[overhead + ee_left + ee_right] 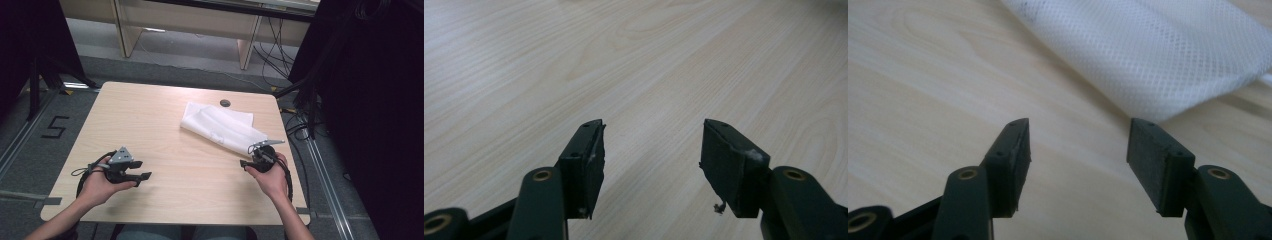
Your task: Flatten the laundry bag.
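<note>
Both tools, left tool (142, 170) and right tool (1078, 165), rest wide and empty on the tabletop (150, 115); the mesh bag (220, 125) lies just beyond the right, best approached low at its near edge.

White mesh bag (1168, 55) cut off at top and right edges, small dark disc (225, 103) too small to identify

Light wood-grain table (165, 115), rectangular, rounded corners. White mesh cloth (220, 126), folded, lying on the far right part of the table; fine net weave plain in the right gripper view (1168, 55). Small dark round disc (225, 103) on the table near its far edge, just beyond the cloth. Black "5" marking (56, 127) on grey floor, left of the table. Loose black cables (272, 50) on the floor beyond the far right corner.
</note>
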### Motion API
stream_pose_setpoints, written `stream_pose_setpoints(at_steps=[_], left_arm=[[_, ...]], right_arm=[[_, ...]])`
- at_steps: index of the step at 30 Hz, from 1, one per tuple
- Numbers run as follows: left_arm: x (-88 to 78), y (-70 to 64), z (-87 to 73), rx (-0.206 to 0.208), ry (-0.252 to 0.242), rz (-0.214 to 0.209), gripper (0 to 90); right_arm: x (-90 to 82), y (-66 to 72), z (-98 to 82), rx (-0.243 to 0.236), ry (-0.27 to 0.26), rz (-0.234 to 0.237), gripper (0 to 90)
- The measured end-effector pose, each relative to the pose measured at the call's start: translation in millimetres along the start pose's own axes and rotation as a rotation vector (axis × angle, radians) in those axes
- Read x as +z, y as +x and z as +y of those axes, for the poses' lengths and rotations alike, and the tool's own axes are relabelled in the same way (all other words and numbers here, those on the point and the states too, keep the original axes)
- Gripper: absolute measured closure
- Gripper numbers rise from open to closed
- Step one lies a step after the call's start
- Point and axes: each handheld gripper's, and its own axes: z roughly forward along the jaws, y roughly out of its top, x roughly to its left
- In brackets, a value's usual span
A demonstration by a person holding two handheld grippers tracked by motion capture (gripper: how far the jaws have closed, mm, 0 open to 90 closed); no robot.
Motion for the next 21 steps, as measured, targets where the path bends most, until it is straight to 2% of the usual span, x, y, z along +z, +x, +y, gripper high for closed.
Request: stream_pose_setpoints(at_steps=[1,5,6,7,8,9,10,11,12,13,16,17,18,19,20,21], left_arm=[[-0.7,0.6,-0.1,0.007,0.002,0.0,42.6],[-2.8,1.4,-0.5,0.0,0.009,-0.008,42.5],[-2.7,1.6,-0.4,0.003,0.007,-0.008,42.5],[-1.2,0.6,-0.3,-0.014,-0.008,-0.01,42.5],[-1.2,0.6,-0.3,-0.014,-0.008,-0.01,42.5],[-0.5,0.0,0.0,-0.018,-0.01,-0.012,42.5],[0.0,-0.2,-0.1,-0.006,-0.012,0.003,42.5],[-0.6,0.5,0.1,0.009,0.002,-0.002,42.5],[1.3,-1.9,-0.5,-0.027,-0.016,-0.009,42.5],[0.3,-1.4,-0.1,-0.008,-0.012,-0.01,42.5],[-0.7,-0.8,0.2,-0.005,-0.001,-0.016,42.5],[-0.8,-0.3,0.1,-0.001,0.0,-0.012,42.5],[0.0,-0.7,-0.5,-0.003,-0.012,-0.007,42.5],[-0.4,-0.9,-1.0,-0.013,0.001,-0.003,42.5],[-0.9,0.8,-1.0,0.01,0.007,-0.002,42.5],[-0.9,0.8,-1.0,0.01,0.007,-0.002,42.5]], right_arm=[[4.2,-2.6,4.1,-0.011,-0.012,0.008,42.2],[14.6,-7.2,16.8,-0.018,-0.008,-0.043,40.0],[17.0,-7.4,19.2,-0.01,0.007,-0.029,39.5],[22.1,-8.3,22.5,-0.006,0.009,-0.033,37.7],[26.7,-10.2,25.5,-0.03,0.012,-0.053,36.8],[26.7,-10.2,25.5,-0.03,0.012,-0.053,36.8],[28.6,-11.3,27.5,-0.047,0.006,-0.051,36.1],[30.0,-10.9,29.5,-0.042,0.012,-0.051,35.3],[31.3,-10.8,31.6,-0.035,0.025,-0.05,34.2],[37.3,-12.1,36.1,-0.05,0.014,-0.065,32.0],[43.8,-13.8,40.1,-0.065,0.01,-0.062,31.6],[46.4,-12.9,42.1,-0.058,0.018,-0.067,31.7],[52.5,-13.4,44.9,-0.072,0.019,-0.06,31.7],[52.5,-13.4,44.9,-0.072,0.019,-0.06,31.7],[58.1,-11.9,48.4,-0.094,0.044,-0.067,31.8],[58.1,-11.9,48.4,-0.094,0.044,-0.067,31.8]])
